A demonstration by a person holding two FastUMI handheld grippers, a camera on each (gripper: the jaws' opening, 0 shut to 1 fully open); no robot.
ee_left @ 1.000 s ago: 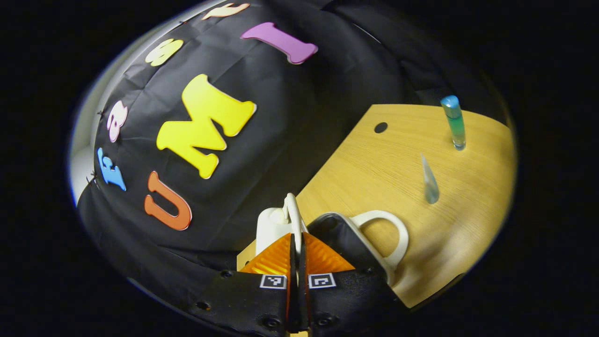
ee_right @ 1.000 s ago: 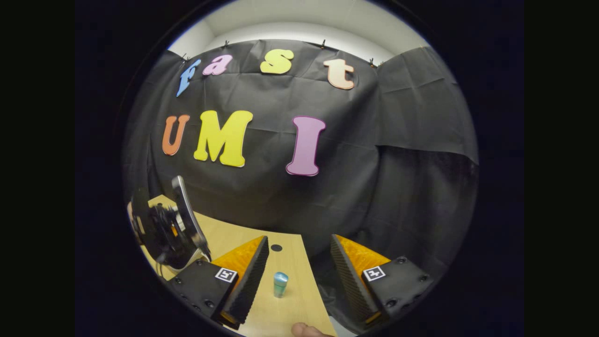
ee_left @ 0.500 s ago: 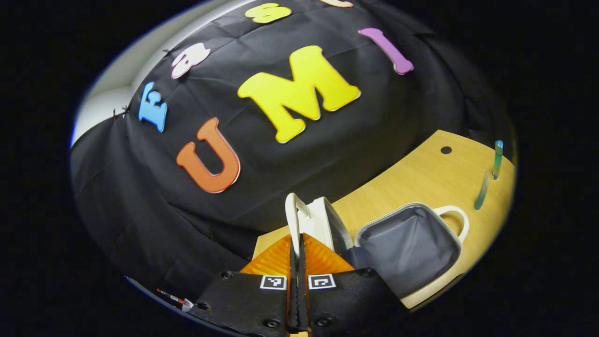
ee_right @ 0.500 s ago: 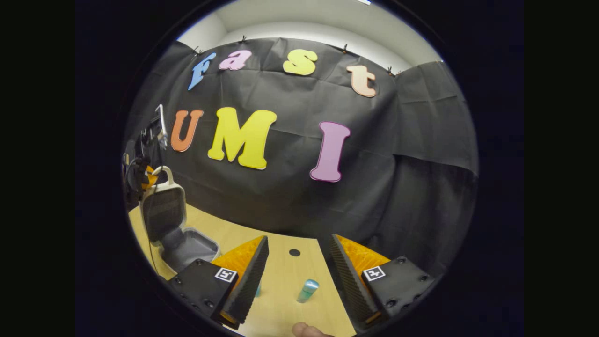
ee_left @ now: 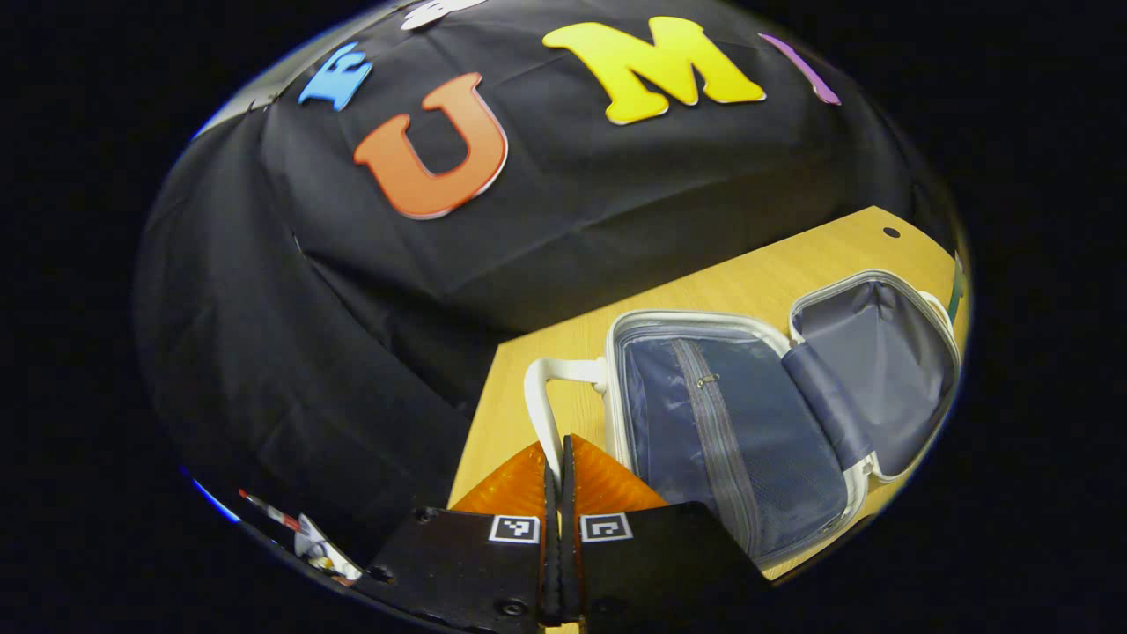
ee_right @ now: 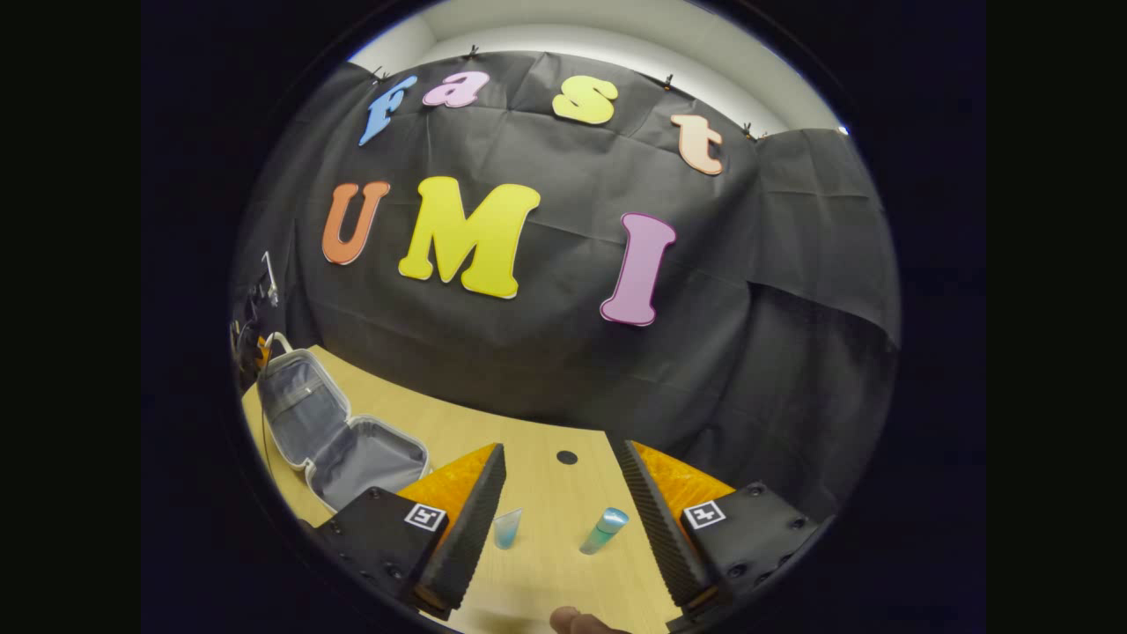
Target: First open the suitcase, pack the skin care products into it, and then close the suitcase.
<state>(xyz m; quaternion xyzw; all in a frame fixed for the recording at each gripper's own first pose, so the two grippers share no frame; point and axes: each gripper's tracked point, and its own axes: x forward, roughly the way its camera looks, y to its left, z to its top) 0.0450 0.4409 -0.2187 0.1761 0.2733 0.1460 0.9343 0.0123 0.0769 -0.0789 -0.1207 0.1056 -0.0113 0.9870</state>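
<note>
Suitcase (ee_left: pixel 748 414) lies open on the wooden table (ee_left: pixel 704 282), both halves spread flat with the grey lining facing up; one half has a zipped pocket running down its middle. My left gripper (ee_left: pixel 555 467) is pinched tight on the white handle (ee_left: pixel 541 405) at the end of the zipped half, both fingers pressing on the thin loop. In the right gripper view the suitcase (ee_right: pixel 335 431) sits at the table's (ee_right: pixel 458 431) left end, well apart from my right gripper (ee_right: pixel 559 493), whose fingers stand wide apart and hold nothing. Between those fingers, farther out on the table, stand two skin care items: a small clear blue tube (ee_right: pixel 507 528) near the left finger and a teal bottle (ee_right: pixel 604 530) with a blue cap near the right finger, tilted in the picture. A small dark hole (ee_right: pixel 567 457) marks the tabletop beyond them. A fingertip (ee_right: pixel 577 621) shows at the bottom edge.
</note>
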